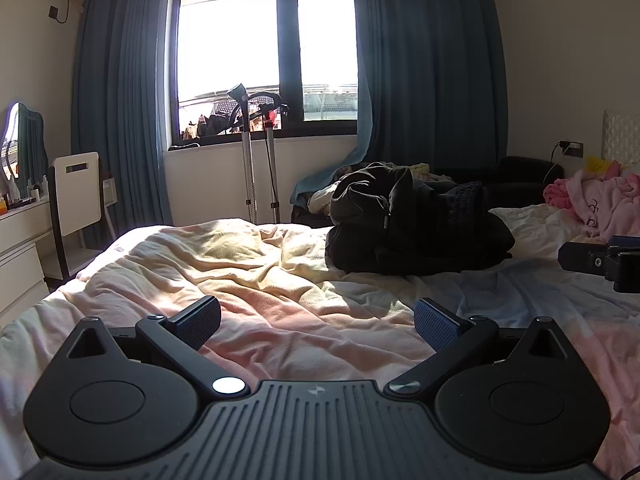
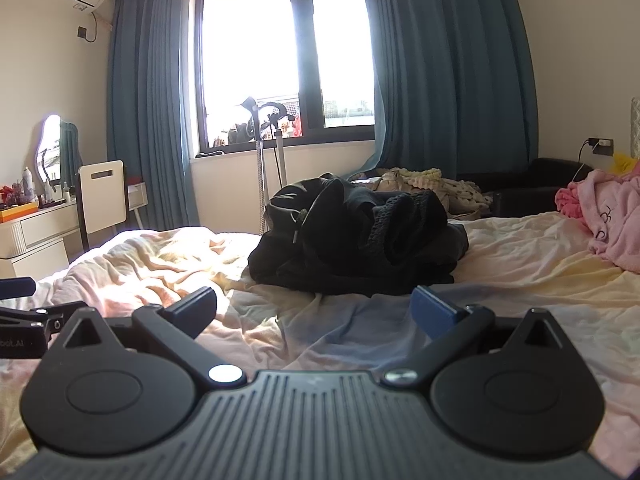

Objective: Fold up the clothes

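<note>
A heap of dark clothes [image 1: 416, 224] lies crumpled on the bed, ahead and right of my left gripper [image 1: 318, 322]. The same dark heap [image 2: 356, 236] sits straight ahead of my right gripper [image 2: 316, 308]. Both grippers hover low over the pale bedsheet [image 1: 248, 272], open, with nothing between their fingers. A pink garment [image 1: 604, 204] is bunched at the far right of the bed, and it shows as a pink garment [image 2: 608, 216] in the right wrist view too. Part of the right gripper [image 1: 604, 260] appears at the right edge of the left wrist view.
A window with blue curtains [image 1: 120, 100] fills the far wall. A garment steamer stand [image 1: 250, 152] is below it. A white dresser [image 1: 20, 240], mirror and chair [image 1: 76, 188] stand at the left. More clothes lie on a dark seat [image 2: 432, 188] beyond the bed.
</note>
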The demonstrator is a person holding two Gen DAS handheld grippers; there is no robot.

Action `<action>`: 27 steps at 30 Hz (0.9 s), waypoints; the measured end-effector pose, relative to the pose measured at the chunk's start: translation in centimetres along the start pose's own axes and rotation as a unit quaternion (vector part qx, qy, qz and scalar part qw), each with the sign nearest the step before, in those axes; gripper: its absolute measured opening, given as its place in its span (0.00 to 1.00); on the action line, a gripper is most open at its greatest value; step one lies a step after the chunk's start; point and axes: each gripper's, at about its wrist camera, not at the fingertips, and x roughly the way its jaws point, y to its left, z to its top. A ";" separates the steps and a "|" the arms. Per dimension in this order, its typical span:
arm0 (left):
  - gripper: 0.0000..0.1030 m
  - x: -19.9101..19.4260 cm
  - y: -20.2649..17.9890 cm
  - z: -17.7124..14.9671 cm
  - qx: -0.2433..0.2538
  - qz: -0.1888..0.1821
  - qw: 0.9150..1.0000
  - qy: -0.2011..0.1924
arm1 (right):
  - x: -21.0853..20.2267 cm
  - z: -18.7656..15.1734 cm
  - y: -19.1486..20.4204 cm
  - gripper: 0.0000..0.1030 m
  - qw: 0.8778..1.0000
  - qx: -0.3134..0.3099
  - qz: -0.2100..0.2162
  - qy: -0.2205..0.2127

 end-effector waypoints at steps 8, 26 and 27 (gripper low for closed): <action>1.00 0.1 0.0 -0.1 0.001 -0.002 1.000 0.000 | 0.3 -0.3 0.1 1.00 1.000 -0.002 0.008 0.007; 1.00 0.2 0.2 -0.4 -0.002 0.001 1.000 0.008 | 0.3 -0.4 -0.6 1.00 1.000 0.010 0.000 -0.022; 1.00 0.2 0.2 -0.4 -0.003 0.004 1.000 0.009 | 0.4 -0.4 -0.7 1.00 1.000 0.013 0.000 -0.021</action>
